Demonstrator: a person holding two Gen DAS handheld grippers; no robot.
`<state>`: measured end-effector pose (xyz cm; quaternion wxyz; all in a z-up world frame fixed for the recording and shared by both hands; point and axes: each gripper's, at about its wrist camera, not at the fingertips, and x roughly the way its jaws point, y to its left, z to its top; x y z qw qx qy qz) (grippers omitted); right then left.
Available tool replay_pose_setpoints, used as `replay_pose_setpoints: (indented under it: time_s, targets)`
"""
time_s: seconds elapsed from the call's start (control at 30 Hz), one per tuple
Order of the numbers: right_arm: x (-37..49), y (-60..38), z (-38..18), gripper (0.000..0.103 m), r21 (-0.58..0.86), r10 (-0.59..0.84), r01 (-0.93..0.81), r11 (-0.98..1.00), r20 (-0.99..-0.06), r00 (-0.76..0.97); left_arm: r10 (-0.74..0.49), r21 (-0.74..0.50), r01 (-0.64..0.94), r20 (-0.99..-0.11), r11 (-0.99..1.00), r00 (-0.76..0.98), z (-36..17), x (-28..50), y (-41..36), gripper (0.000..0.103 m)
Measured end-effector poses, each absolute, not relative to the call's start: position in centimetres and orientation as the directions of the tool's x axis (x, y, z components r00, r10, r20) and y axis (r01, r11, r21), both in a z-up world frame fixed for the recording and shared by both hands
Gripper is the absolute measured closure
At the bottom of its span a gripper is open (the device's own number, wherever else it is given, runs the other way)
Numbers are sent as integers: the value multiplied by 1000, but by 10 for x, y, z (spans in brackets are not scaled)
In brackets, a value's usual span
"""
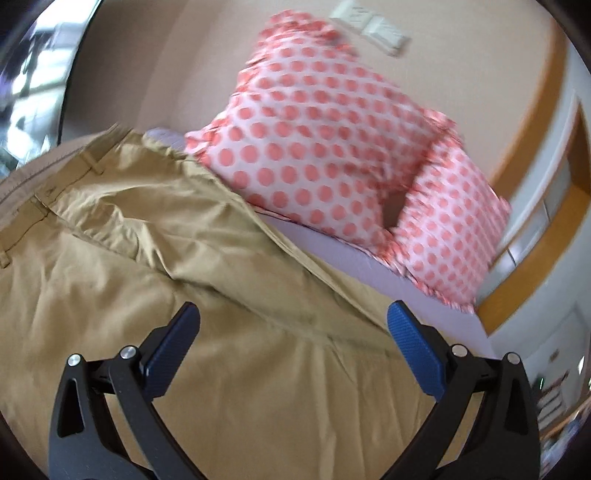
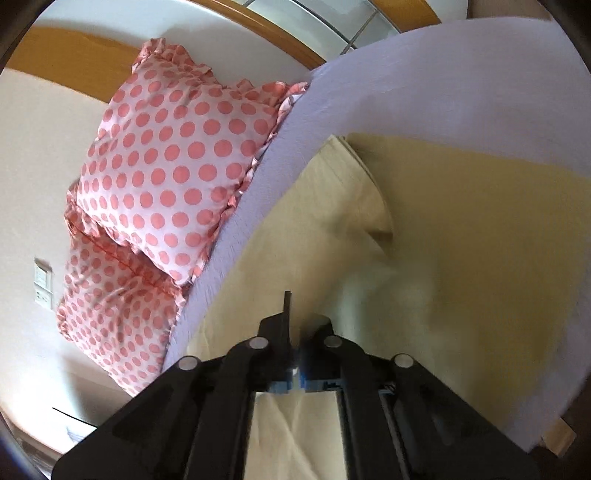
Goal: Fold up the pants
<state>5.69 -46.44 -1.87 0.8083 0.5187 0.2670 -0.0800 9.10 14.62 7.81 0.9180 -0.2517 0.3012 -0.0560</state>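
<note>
Left gripper [image 1: 293, 321] jaws spread above pants [image 1: 110, 258]; right gripper [image 2: 297, 321] jaws pressed together, apparently empty. Pinch both layers, keep edges aligned.

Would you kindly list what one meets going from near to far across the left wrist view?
Left gripper, open → khaki pants → lavender bed sheet → polka-dot pillows → beige wall with its switch plate.
</note>
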Motion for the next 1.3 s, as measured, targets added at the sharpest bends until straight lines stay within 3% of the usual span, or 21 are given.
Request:
replay_pose_setpoints:
  time_s: [0.1,0.27,0.37,0.43,0.47,0.5,0.53,0.67,0.83,0.97,1.13,1.2,1.23,1.27,1.3]
  targets:
    - [41,-479,-10,102,842,109,322,433,-404,908,-225,-530,-150,-577,834,785,77,134,170,3]
    - [39,-483,-5,102,847,106,292,444,-374,922,-121,-453,-290,-685,843,718,65,210,196,15]
    - [39,-483,-2,102,843,102,278,461,-362,927,-88,-446,-357,-716,821,692,55,248,209,17]
    - [40,-482,0,102,838,100,273,473,-358,928,-59,-411,-378,-738,830,672,50,268,212,25]
    - [41,-483,0,102,837,100,272,475,-358,928,-61,-393,-379,-757,838,651,43,280,215,44]
    - [42,-483,0,102,837,100,271,475,-358,928,-79,-391,-373,-772,841,631,37,288,218,82]
    - [43,-483,0,102,840,103,269,471,-355,929,-121,-416,-361,-778,835,616,30,292,222,98]
    - [39,-485,6,102,844,100,257,470,-340,935,-99,-420,-318,-720,850,687,47,239,222,101]
    - [11,-502,10,102,847,54,275,456,-334,941,-71,-417,-226,-586,880,807,81,90,216,100]
    - [-9,-512,-3,102,832,25,330,446,-380,925,-55,-437,-271,-602,858,797,50,-12,213,99]
    - [-14,-513,-19,101,790,21,412,454,-472,882,-103,-509,-302,-622,806,776,17,-47,218,97]
    - [-18,-512,-15,90,762,8,435,480,-500,866,-95,-504,-299,-617,810,781,15,-50,215,93]
    - [-23,-512,-10,63,744,-13,452,492,-512,859,-90,-499,-295,-611,815,786,13,-47,210,93]
    - [-29,-512,-7,30,734,-40,462,498,-513,858,-89,-496,-288,-606,819,791,13,-51,209,89]
    - [-36,-513,-4,23,724,-79,470,505,-504,860,-91,-497,-280,-598,822,797,13,-55,208,83]
